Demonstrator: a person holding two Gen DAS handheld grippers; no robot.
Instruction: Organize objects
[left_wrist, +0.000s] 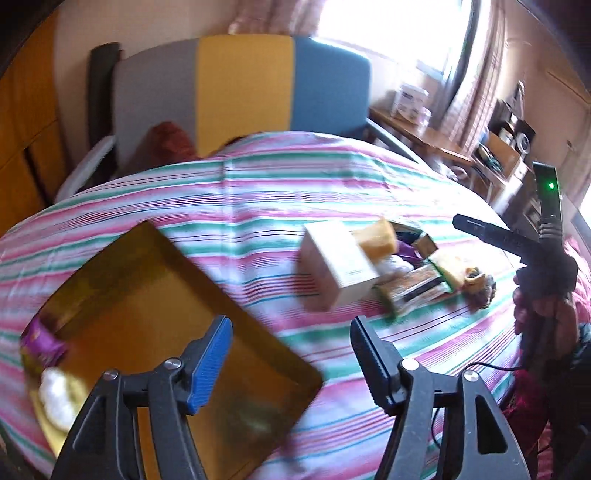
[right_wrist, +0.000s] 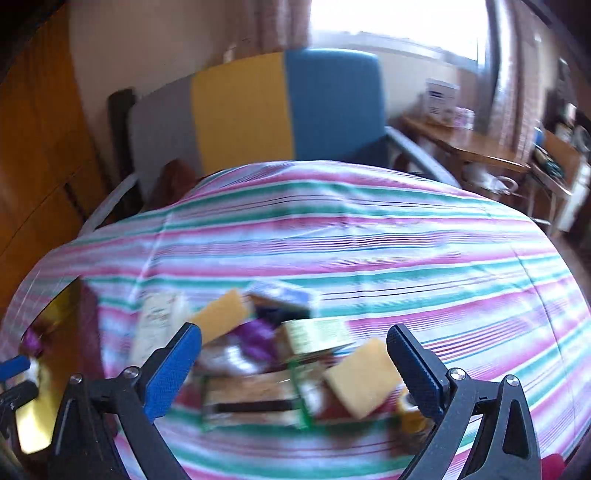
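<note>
Left gripper (left_wrist: 291, 363) stands with jaws apart, nothing between them, above the near right corner of a gold tray (left_wrist: 155, 317) on a striped bedcover (left_wrist: 258, 192). At the tray's near left end lie a purple packet (left_wrist: 42, 341) and a white object (left_wrist: 57, 400), blurred. Right of the tray, a pile: a white box (left_wrist: 338, 269), a yellow sponge (left_wrist: 376, 238), a clear packet (left_wrist: 413, 291). Far right, a hand (left_wrist: 543, 306) holds the right gripper (left_wrist: 484, 230). Beyond the bed stands a grey, yellow and blue chair (left_wrist: 243, 92).

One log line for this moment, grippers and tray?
left gripper: open, empty, over tray | right gripper: open, empty, over pile | tray: two items
</note>
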